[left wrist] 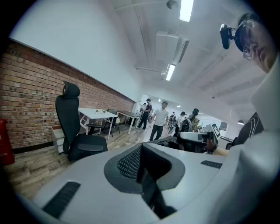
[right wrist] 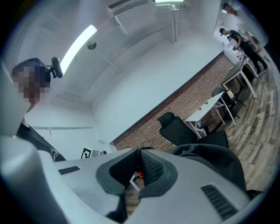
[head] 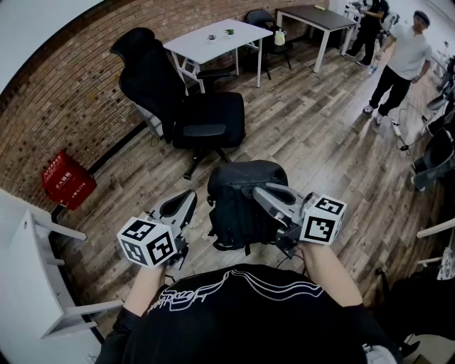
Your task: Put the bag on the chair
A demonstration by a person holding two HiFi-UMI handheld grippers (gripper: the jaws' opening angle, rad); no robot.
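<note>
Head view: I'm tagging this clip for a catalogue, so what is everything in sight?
backpack: one, black, centre, in front of the person
office chair: one, black, high-backed, beyond the backpack, near the brick wall
white table: one, white, behind the office chair
dark table: one, dark top, far end
small chair: one, dark, between the two tables
box: one, red, on the floor against the brick wall, left
bystanders: two, dark trousers, standing far right
left gripper: one, grey-white, left of the backpack, jaws together, empty
right gripper: one, grey-white, jaws shut at the backpack's top
</note>
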